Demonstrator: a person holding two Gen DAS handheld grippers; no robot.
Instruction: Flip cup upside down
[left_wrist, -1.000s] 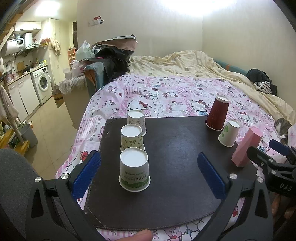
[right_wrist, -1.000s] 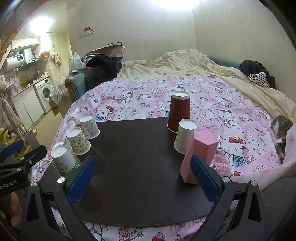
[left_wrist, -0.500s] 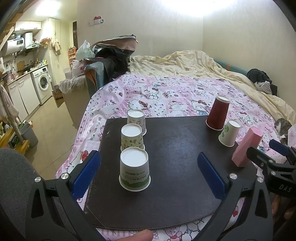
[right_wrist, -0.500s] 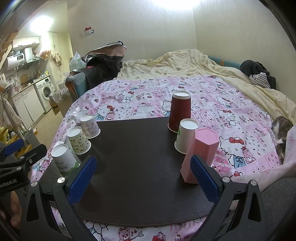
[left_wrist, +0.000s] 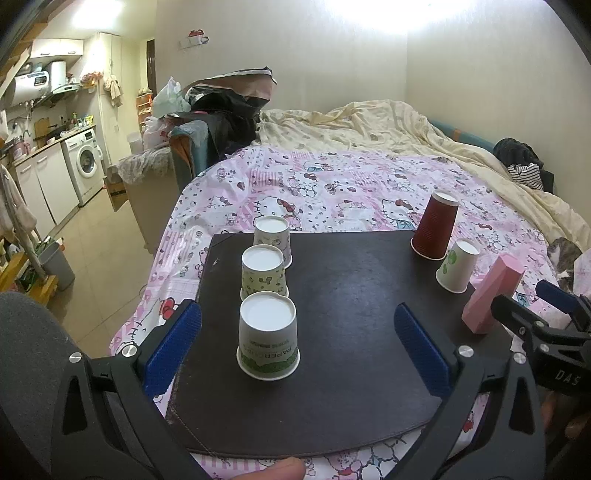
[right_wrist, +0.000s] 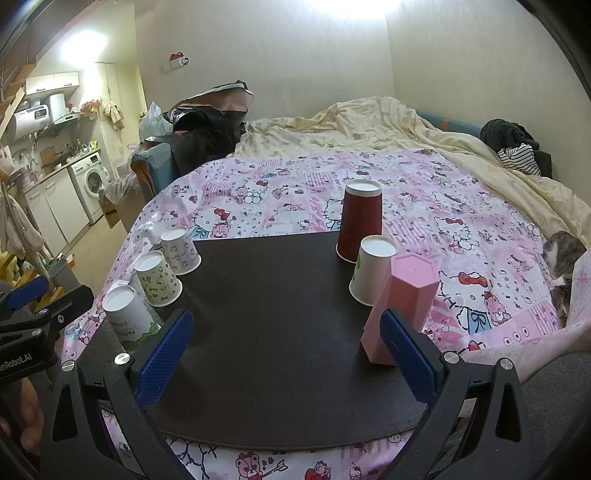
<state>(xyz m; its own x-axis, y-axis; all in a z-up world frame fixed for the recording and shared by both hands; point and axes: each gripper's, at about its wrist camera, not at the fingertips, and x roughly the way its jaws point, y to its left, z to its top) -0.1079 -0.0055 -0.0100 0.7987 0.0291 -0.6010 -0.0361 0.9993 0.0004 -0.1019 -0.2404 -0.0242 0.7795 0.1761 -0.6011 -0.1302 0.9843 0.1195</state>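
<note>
Several cups stand upside down on a dark mat (left_wrist: 343, 317). On its left side stand a white-and-green paper cup (left_wrist: 267, 336), a pale green patterned cup (left_wrist: 263, 271) and a white patterned cup (left_wrist: 272, 240). On its right side stand a dark red cup (right_wrist: 360, 221), a white cup (right_wrist: 371, 273) and a pink hexagonal cup (right_wrist: 400, 310). My left gripper (left_wrist: 295, 347) is open and empty, with the nearest paper cup between its fingers' line. My right gripper (right_wrist: 284, 354) is open and empty, its right finger just in front of the pink cup.
The mat lies on a pink Hello Kitty sheet (left_wrist: 332, 192) over a bed. A cream duvet (right_wrist: 369, 125) is piled behind. A cat (right_wrist: 565, 254) lies at the right edge. A kitchen with a washing machine (left_wrist: 86, 162) is at the far left.
</note>
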